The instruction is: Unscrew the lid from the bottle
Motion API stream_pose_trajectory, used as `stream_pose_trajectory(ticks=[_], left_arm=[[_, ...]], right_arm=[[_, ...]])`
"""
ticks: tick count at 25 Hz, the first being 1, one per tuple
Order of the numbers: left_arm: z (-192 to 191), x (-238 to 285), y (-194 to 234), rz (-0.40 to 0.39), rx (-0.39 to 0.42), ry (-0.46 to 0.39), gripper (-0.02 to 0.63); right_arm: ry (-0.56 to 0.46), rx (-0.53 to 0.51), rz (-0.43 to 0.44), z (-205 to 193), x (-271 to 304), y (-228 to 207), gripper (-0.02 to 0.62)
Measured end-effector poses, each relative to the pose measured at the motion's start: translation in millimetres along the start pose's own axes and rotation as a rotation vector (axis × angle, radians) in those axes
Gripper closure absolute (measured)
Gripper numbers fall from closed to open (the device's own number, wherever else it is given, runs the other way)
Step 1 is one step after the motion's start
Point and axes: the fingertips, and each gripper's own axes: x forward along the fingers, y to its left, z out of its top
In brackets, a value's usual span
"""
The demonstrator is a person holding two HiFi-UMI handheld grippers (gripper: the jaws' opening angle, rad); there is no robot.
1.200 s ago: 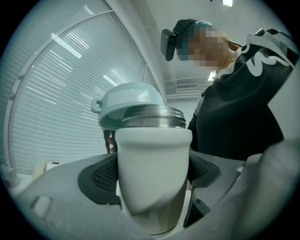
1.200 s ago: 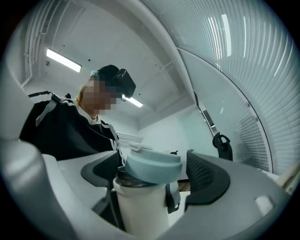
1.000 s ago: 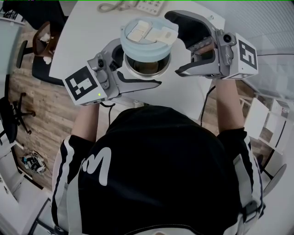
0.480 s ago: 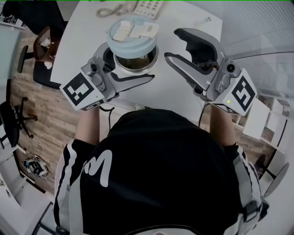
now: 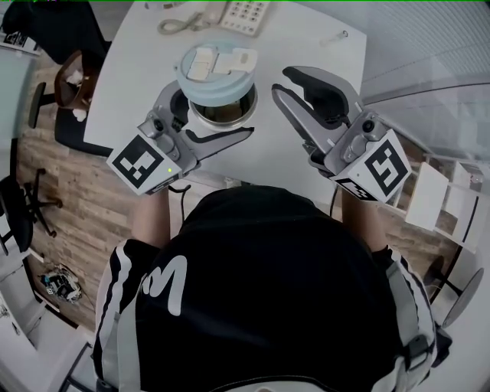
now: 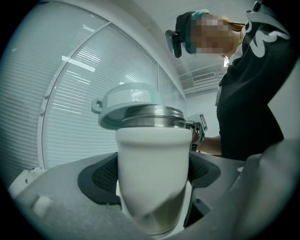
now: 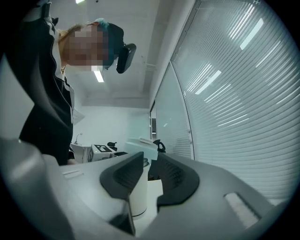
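Observation:
A white bottle [image 6: 150, 173] with a steel rim [image 5: 223, 112] stands upright between the jaws of my left gripper [image 5: 217, 115], which is shut on its body [image 6: 152, 178]. The pale blue lid [image 5: 217, 70] lies askew on the rim, shifted to one side [image 6: 127, 104], so part of the bottle's mouth shows. My right gripper [image 5: 282, 83] hovers to the right of the bottle, apart from it. Its jaws have just been closing and now leave only a narrow gap with nothing between them [image 7: 151, 171].
The bottle is over a white table [image 5: 138, 69] whose near edge runs just in front of both grippers. A desk phone [image 5: 243, 9] lies at the far edge, with a small object [image 5: 334, 36] to its right. A chair [image 5: 73, 73] stands at the left on wooden floor.
My right gripper has drawn back from the lid, to the right and nearer to me, and its jaws have come nearly together. The left gripper and bottle have shifted slightly left.

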Motion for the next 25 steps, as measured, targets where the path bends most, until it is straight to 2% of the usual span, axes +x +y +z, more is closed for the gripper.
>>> stream_pose_trajectory(ticks=[3,7,14,25], left_arm=[[-1,0,1,0.013,-0.012,-0.021,0.181],[-3,-1,2,0.027,0.007,-0.019,0.181],[-1,0,3,0.054,-0.016,-0.034,0.181],[-1,1,4,0.077,-0.008,-0.038,0.183]], right_arm=[[0.002,-0.040,-0.048,-5,-2,-2,0.536],[-0.035,0.004,-0.100,-5,-7,-2,0.595],[0.021,-0.015,-0.160,-14,-9,-6,0.595],[0.039,-0.015,-0.217,-20,-14,-12,0.595]])
